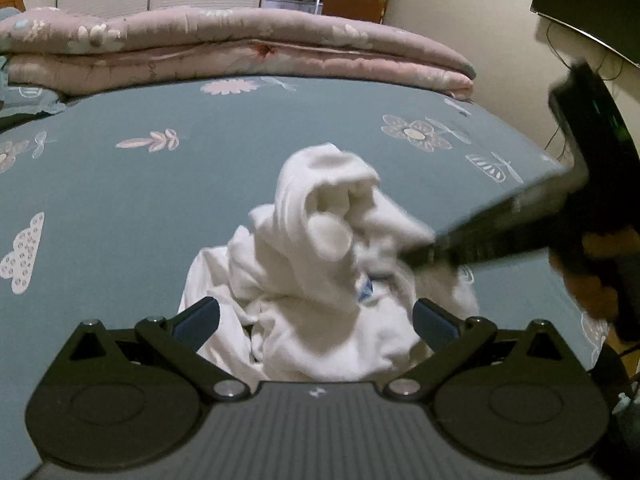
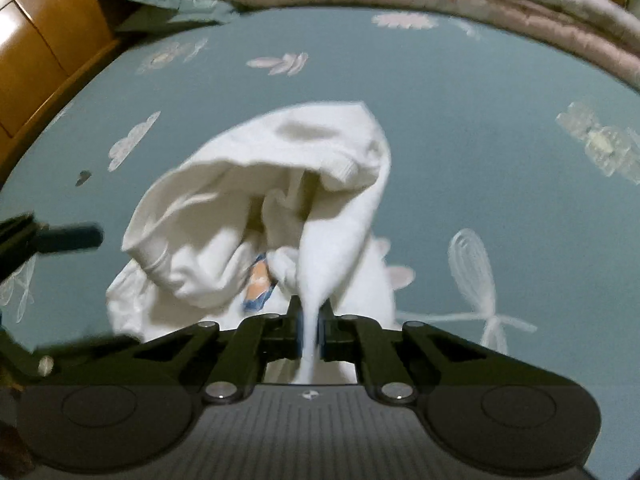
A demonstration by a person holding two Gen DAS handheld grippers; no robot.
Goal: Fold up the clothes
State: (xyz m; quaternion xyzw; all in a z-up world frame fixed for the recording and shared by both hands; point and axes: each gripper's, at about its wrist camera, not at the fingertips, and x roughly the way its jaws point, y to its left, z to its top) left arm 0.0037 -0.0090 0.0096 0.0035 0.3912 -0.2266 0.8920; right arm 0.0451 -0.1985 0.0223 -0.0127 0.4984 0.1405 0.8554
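A white garment [image 1: 320, 264] lies crumpled in a heap on the blue-grey bed sheet [image 1: 140, 184], with a small coloured print showing in its folds. My left gripper [image 1: 316, 320] is open, its two fingers standing wide on either side of the near part of the heap, with cloth between them but not pinched. My right gripper [image 2: 309, 326] is shut on a fold of the white garment [image 2: 256, 200], which rises from its pads in a taut strip. In the left wrist view the right gripper [image 1: 412, 258] comes in from the right as a blurred dark shape at the cloth.
A folded pink quilt [image 1: 240, 48] lies along the far side of the bed. A wooden headboard or cabinet [image 2: 36, 52] stands at the left in the right wrist view. The bed's right edge [image 1: 552, 160] runs near a wall with a dark shelf [image 1: 588, 8].
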